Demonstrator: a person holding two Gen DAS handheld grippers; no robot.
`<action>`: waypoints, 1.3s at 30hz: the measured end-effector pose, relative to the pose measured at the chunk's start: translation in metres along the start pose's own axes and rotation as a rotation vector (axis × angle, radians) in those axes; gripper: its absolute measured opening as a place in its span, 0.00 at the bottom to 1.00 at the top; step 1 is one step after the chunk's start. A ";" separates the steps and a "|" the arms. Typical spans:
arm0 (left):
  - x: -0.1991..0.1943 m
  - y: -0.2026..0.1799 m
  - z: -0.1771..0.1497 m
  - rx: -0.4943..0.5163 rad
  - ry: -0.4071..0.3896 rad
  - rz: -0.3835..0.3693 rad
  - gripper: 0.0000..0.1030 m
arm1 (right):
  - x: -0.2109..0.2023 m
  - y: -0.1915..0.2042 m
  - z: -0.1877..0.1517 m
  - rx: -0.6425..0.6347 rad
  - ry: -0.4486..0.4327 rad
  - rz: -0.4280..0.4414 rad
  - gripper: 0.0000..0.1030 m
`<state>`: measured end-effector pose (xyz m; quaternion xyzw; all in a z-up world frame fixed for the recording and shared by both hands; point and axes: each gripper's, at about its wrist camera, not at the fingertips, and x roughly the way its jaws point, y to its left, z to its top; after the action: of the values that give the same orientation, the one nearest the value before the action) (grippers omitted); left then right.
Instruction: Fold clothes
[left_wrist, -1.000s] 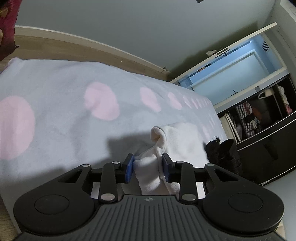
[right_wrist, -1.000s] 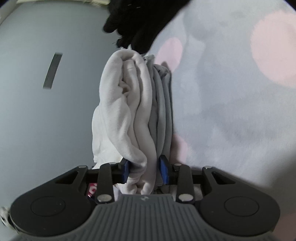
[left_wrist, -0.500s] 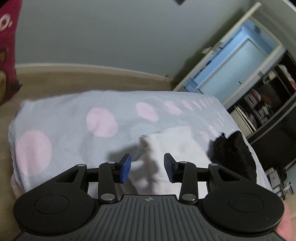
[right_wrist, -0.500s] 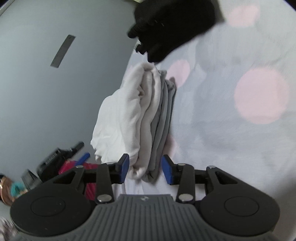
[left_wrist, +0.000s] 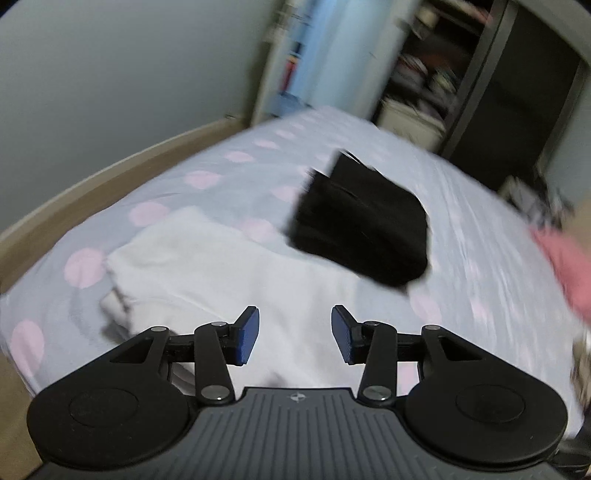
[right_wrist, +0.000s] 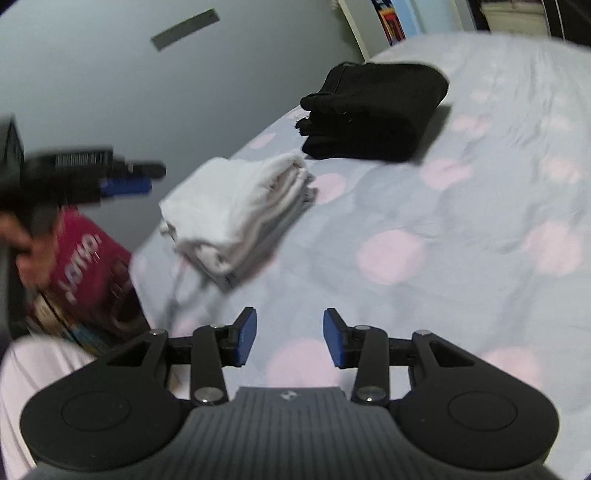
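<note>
While my left gripper (left_wrist: 294, 334) is opening with nothing between its pads, my right gripper (right_wrist: 289, 338) stands parted and empty; the folded white stack (right_wrist: 236, 210) lies on the dotted blanket (right_wrist: 461, 229), near the black pile (right_wrist: 373, 110).

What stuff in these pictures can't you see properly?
- Shelves, left wrist view: motion blur, contents unreadable.
- Pink thing, left wrist view: blurred and cut off by the right edge.
- Left gripper, right wrist view: smeared by blur.
- White folded pile, left wrist view: its near end is hidden behind the gripper body.
</note>
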<state>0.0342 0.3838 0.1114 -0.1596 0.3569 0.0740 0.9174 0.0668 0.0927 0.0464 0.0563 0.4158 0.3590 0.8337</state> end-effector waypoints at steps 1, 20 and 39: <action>-0.002 -0.012 0.000 0.025 0.010 0.001 0.40 | -0.010 -0.003 -0.004 -0.015 -0.005 -0.024 0.43; -0.025 -0.267 -0.081 0.373 0.017 -0.277 0.53 | -0.203 -0.076 -0.098 -0.062 -0.207 -0.483 0.60; 0.010 -0.360 -0.238 0.451 0.038 -0.250 0.63 | -0.215 -0.137 -0.167 0.174 -0.315 -0.680 0.66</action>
<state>-0.0188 -0.0358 0.0255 0.0050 0.3589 -0.1246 0.9250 -0.0654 -0.1814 0.0250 0.0401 0.3067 0.0125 0.9509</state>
